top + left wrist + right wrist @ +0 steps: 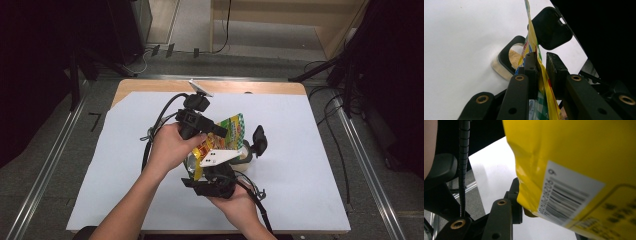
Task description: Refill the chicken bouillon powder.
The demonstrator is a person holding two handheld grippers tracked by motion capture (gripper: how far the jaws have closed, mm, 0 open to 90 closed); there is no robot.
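Glossy plastic pouch (231, 131), yellow with green check print, is held up over the middle of the white table sheet (300, 165). The left gripper (541, 72) pinches its thin crinkled edge between flat black jaws. The right gripper (215, 185) is under the pouch; its grip I cannot tell. Below stands a small clear square container (510, 58) with beige powder, its black hinged lid (550, 27) open.

Black hand-held gripper (223, 131) with brass rivets, corrugated cable (463, 157).
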